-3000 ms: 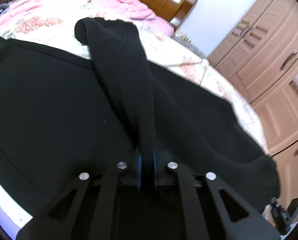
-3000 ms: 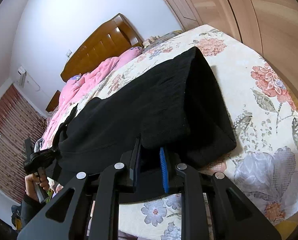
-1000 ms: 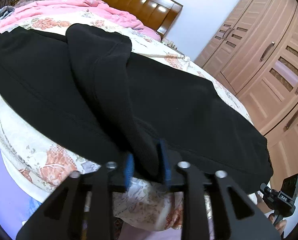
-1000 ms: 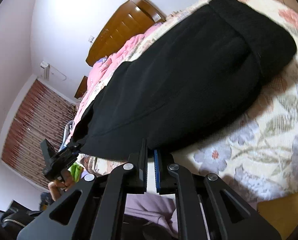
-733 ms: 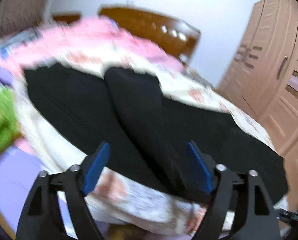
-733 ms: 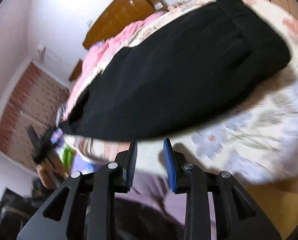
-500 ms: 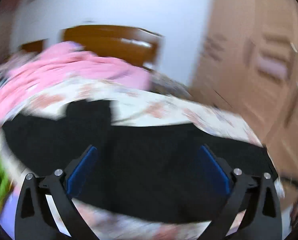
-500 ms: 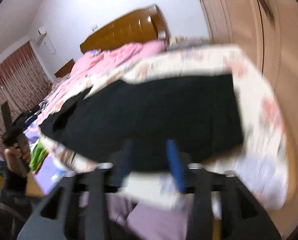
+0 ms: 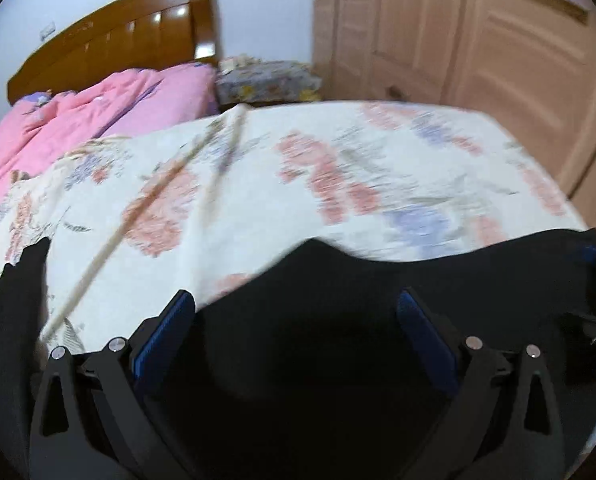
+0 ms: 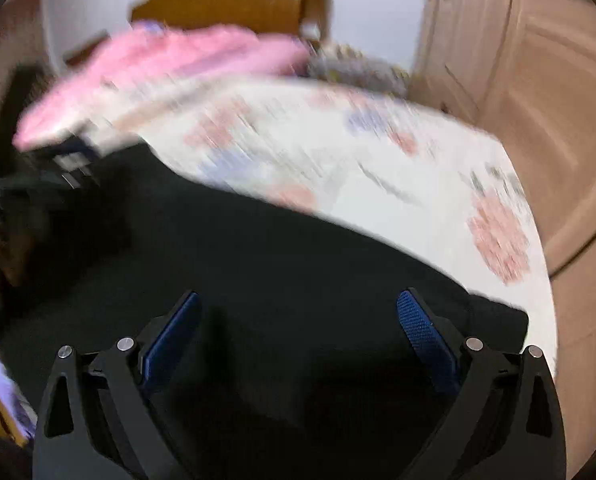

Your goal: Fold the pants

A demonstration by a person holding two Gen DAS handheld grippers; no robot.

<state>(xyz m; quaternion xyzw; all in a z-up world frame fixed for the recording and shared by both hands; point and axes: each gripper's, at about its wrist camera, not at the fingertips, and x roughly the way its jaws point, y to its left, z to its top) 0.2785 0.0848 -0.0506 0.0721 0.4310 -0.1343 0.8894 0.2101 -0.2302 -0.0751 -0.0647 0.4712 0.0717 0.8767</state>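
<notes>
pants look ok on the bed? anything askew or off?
Nothing clearly wrong. The black pants lie along the near edge of the floral sheet; their far edge dips unevenly. Motion blur hides finer creases.

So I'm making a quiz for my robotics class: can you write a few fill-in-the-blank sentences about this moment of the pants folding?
1. The pants on the bed are ____ in colour.
2. The left gripper has its jaws ____, with nothing pinched.
3. The sheet under the pants has a ____ print.
4. The quilt by the headboard is ____.

Missing words: black; open; floral; pink
</notes>
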